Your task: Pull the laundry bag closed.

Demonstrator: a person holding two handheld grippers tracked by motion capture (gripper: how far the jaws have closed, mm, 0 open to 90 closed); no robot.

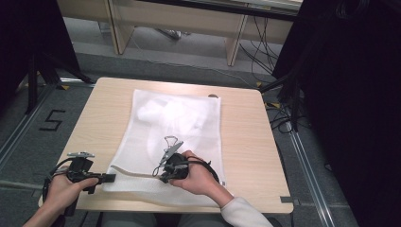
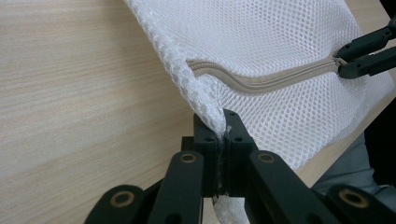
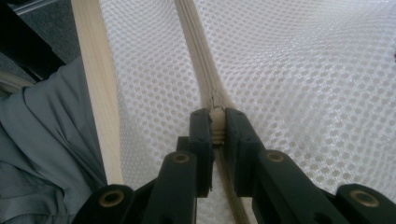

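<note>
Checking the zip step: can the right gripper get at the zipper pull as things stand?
Yes, it seems so: the right gripper is shut on the zipper pull, while the left gripper pinches the mesh bag corner.

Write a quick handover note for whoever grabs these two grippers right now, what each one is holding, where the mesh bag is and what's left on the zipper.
Left gripper: shut on the near left corner of the mesh bag, pinning the fabric at the zipper's end.
Right gripper: shut on the zipper pull, partway along the beige zipper.
The bag lies flat on the wooden table, its zipper edge toward the person; something white lies inside at the far end.
Done: both grips are set.
Left: run the pull along the rest of the zipper while the left gripper keeps the corner taut. Which way it is travelling can't be told.
</note>
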